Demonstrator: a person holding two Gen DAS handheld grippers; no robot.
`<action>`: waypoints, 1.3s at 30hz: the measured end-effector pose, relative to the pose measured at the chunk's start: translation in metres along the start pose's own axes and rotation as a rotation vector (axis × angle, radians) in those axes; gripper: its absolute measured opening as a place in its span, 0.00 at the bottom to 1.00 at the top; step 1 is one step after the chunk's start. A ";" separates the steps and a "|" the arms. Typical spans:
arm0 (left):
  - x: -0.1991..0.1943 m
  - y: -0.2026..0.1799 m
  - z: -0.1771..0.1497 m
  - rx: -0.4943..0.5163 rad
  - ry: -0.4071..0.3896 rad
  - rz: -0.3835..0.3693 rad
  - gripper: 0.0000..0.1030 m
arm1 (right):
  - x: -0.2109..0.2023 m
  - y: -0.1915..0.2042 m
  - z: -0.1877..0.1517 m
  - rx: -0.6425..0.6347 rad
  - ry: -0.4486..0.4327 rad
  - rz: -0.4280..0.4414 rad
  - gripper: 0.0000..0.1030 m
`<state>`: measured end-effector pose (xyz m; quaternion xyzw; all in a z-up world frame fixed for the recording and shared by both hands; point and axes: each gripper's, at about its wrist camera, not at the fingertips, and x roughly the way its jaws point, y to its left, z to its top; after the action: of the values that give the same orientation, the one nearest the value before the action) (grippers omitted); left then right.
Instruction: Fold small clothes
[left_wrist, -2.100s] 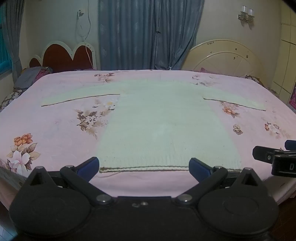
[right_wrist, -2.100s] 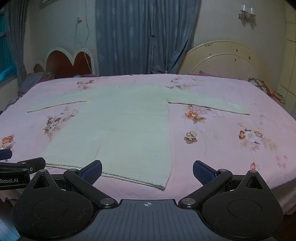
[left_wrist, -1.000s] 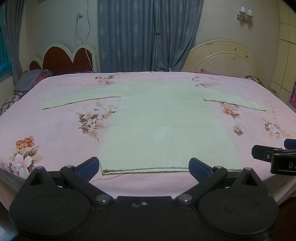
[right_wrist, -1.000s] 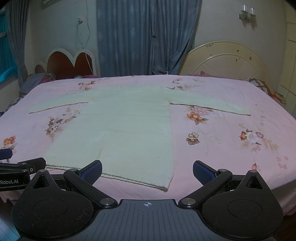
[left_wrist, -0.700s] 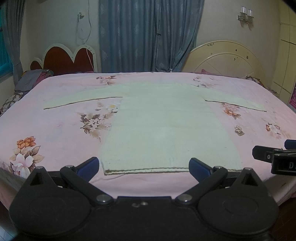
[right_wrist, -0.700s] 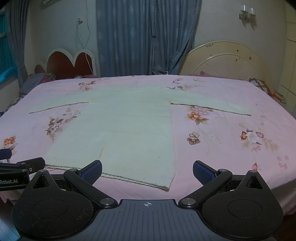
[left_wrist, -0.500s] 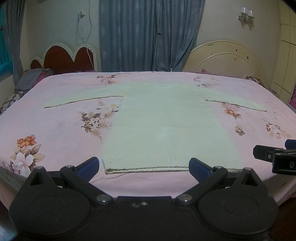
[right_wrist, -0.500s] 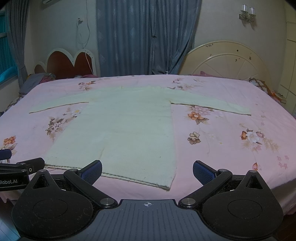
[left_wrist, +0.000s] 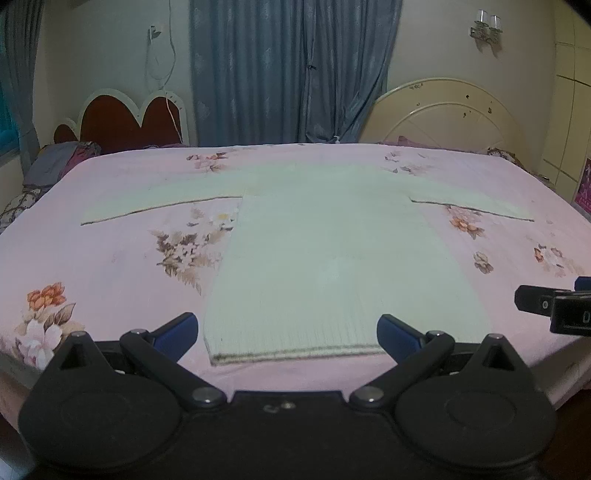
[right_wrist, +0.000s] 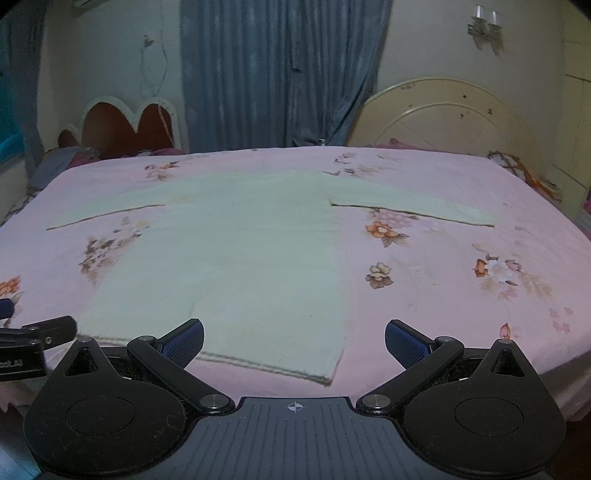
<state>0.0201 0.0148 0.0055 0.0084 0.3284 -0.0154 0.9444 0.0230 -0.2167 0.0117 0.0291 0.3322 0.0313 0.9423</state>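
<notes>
Pink bedspread (left_wrist: 92, 258), sweater (left_wrist: 332, 258) hem between spread jaws

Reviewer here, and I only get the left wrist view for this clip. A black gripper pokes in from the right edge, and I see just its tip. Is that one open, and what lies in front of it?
Observer: The right gripper is open, with nothing between its blue pads.
Operator: What does it face?
Observer: The near right corner of the pale sweater; that hem corner lies between the spread fingers, not touched as far as I can see.
Operator: How does the sweater's right sleeve end?
Observer: Its cuff lies flat on the pink floral bedsheet, beyond a flower print.
</notes>
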 end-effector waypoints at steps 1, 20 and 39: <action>0.004 0.000 0.002 0.010 0.006 0.006 1.00 | 0.005 -0.002 0.004 0.009 0.002 -0.009 1.00; 0.124 0.011 0.082 0.074 0.054 -0.141 1.00 | 0.103 -0.018 0.076 0.116 -0.001 -0.155 1.00; 0.196 -0.029 0.124 0.117 0.016 -0.198 1.00 | 0.159 -0.132 0.118 0.289 -0.075 -0.233 1.00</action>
<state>0.2496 -0.0219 -0.0192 0.0311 0.3338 -0.1274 0.9335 0.2261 -0.3398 -0.0054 0.1268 0.2990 -0.1272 0.9372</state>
